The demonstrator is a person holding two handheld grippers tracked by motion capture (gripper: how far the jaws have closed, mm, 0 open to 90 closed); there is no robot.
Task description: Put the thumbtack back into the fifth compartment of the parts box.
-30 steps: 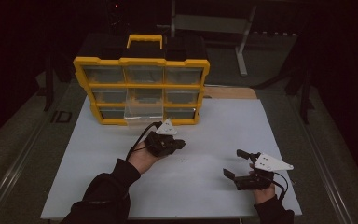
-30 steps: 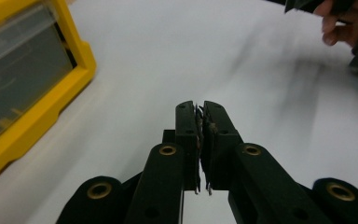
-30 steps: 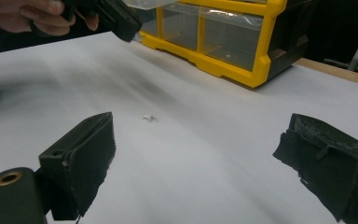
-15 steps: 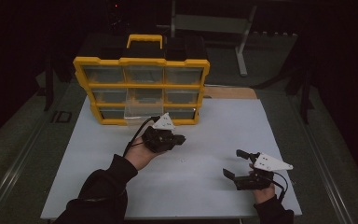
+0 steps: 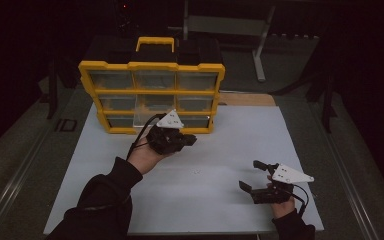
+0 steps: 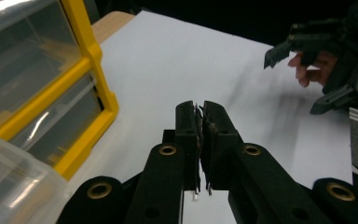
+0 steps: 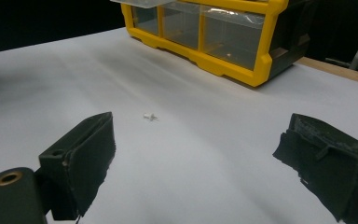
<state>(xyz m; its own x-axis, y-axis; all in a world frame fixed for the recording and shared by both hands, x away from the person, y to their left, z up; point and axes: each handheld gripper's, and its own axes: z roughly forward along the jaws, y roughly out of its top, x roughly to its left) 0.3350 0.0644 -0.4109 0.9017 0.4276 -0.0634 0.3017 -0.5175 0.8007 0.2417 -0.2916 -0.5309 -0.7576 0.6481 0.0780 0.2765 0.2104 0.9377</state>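
Note:
A yellow parts organizer [image 5: 151, 66] with clear drawers stands at the back of the white table; its yellow frame [image 6: 91, 56] and drawers [image 7: 228, 32] also show in both gripper views. One clear drawer [image 5: 146, 112] in its lower middle is pulled out. My left gripper [image 5: 192, 140] hangs just in front of that drawer, jaws pressed together [image 6: 199, 105]; a thin metallic glint sits in the seam, too small to identify. My right gripper [image 5: 249, 174] rests open at the front right of the table [image 7: 198, 140]. A tiny white part [image 7: 150, 116] lies on the sheet [image 5: 196, 173] between the hands.
The white sheet [image 5: 240, 135] covers the table, with a bare wooden strip [image 5: 245, 99] behind its right rear corner. Metal stand legs [image 5: 260, 45] rise in the dark beyond the organizer. The pulled-out drawer's clear wall [image 6: 14, 186] sits close beside my left gripper.
My left hand has lifted off the table and come a little closer to the organizer, jaws still together. The right hand and its gripper have stayed put.

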